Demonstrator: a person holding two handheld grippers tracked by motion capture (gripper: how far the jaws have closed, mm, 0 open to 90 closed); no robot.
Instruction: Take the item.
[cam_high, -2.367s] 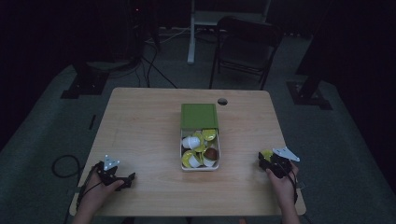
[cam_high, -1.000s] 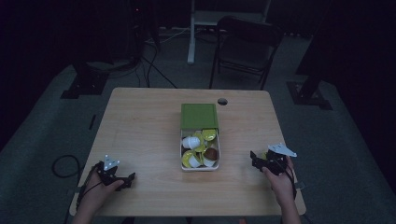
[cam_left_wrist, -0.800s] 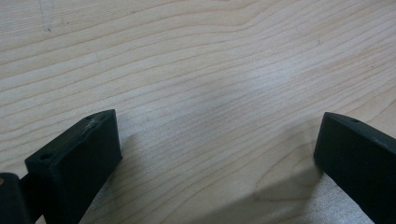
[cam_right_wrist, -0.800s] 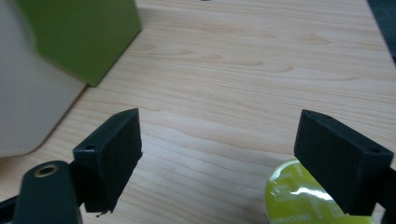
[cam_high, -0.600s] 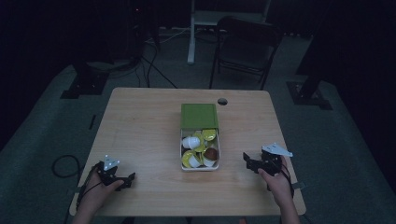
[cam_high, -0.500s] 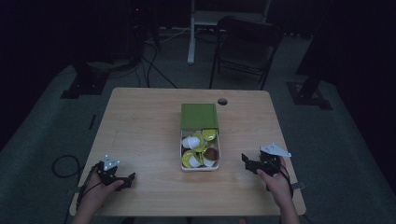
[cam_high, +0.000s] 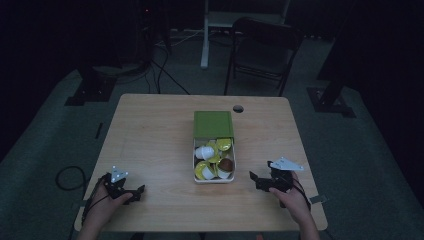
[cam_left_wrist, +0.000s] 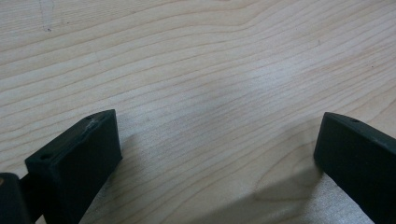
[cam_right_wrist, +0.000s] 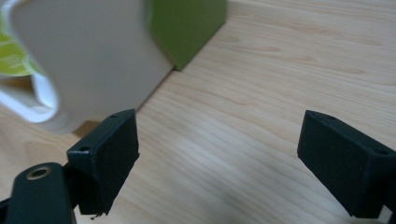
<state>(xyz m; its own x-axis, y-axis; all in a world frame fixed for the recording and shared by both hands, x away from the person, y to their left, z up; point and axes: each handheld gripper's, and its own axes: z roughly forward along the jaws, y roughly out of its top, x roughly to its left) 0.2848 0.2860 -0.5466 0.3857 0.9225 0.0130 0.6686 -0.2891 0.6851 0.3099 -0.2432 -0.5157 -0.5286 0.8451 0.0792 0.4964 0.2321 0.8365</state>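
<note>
White plastic tray (cam_high: 214, 179), rounded at the corners and half covered by a matte green cardboard sleeve (cam_high: 213, 124), sits at the middle of the pale wood-grain table (cam_high: 150, 135), holding a jumble of yellow-lidded, white and brown coffee capsules (cam_high: 215, 159). Just right of it, the right gripper (cam_high: 256, 180) lies low, pointing at the tray's near corner, its black jaws just opened wide with only bare wood between them. At the near left corner, the left gripper (cam_high: 136, 192) rests in the person's hand, jaws likewise spread over bare tabletop.

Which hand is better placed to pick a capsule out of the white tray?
Right. The right gripper sits open beside the white tray of yellow-lidded capsules, while the left gripper rests farther off near the table's corner.
</note>
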